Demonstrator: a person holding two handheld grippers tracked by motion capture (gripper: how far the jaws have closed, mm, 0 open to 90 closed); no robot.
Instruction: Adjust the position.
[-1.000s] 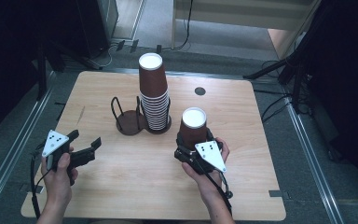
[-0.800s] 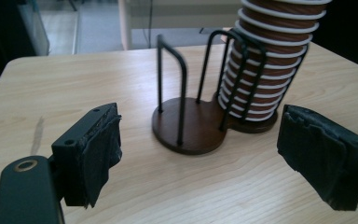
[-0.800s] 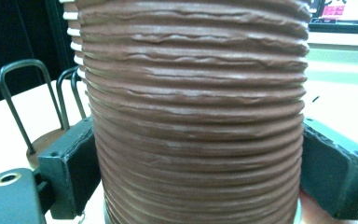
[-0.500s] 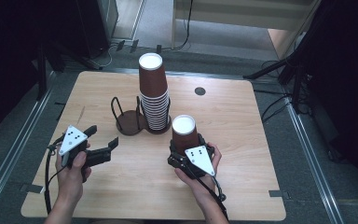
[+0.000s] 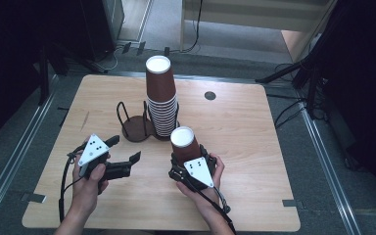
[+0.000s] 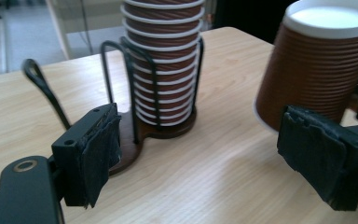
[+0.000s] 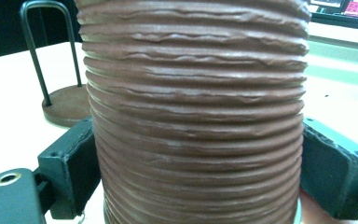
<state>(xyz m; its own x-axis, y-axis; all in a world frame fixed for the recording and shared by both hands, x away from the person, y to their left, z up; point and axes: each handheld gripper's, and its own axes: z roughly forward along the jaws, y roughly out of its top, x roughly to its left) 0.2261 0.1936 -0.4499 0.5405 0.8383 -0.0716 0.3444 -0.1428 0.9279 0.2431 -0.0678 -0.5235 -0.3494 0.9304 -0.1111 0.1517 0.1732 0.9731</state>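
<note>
ribbed cup (image 7: 196, 116) between gripper pads (image 7: 72, 168)

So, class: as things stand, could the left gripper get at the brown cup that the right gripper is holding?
Probably yes. The left gripper is open and faces the cup, with bare table between them; the right gripper clamps only its lower part.

No text, label, brand or number can be read on anything here. The grey plates on top of the grippers (image 5: 93, 149) (image 5: 199, 170) carry only small black dots, no letters. At the top right of the right gripper view a screen (image 7: 340, 6) shows pink and white patches too blurred to read.
</note>
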